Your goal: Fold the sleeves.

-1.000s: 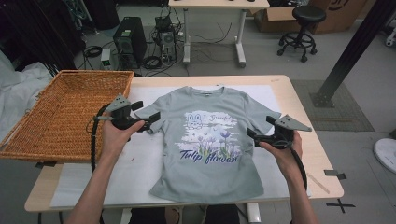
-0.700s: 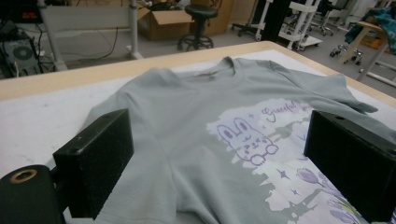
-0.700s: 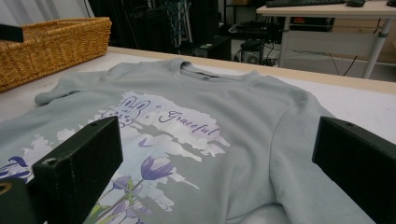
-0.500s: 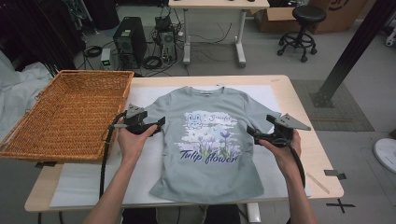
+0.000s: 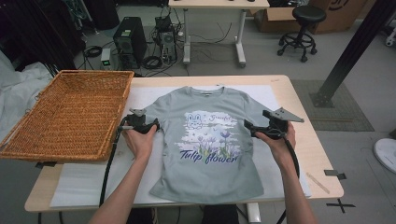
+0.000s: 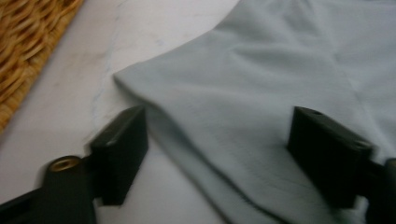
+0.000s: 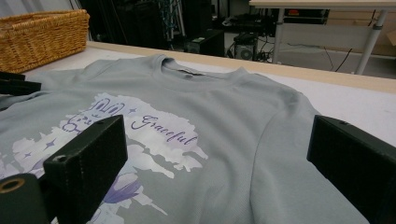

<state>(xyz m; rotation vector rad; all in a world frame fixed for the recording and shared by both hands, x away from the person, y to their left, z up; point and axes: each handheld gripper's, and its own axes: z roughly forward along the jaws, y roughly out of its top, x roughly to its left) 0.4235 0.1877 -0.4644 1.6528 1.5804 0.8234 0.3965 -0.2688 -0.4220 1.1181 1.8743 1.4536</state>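
Both forearms come in from the near edge of the surface, one on each side of a grey-green T-shirt that lies flat, front up, across the middle, collar toward the far edge. The left tongs sit low at the shirt's left sleeve; their jaws have just been closing, yet they stand apart with the sleeve's hem between them, one jaw on the bare white cover and one over the cloth, not pressing it. The right tongs hover at the shirt's right sleeve, jaws released and wide, aimed across the print. A wicker basket rests on the left edge. Beyond the far edge stand a second table, a computer tower, cables and a stool.
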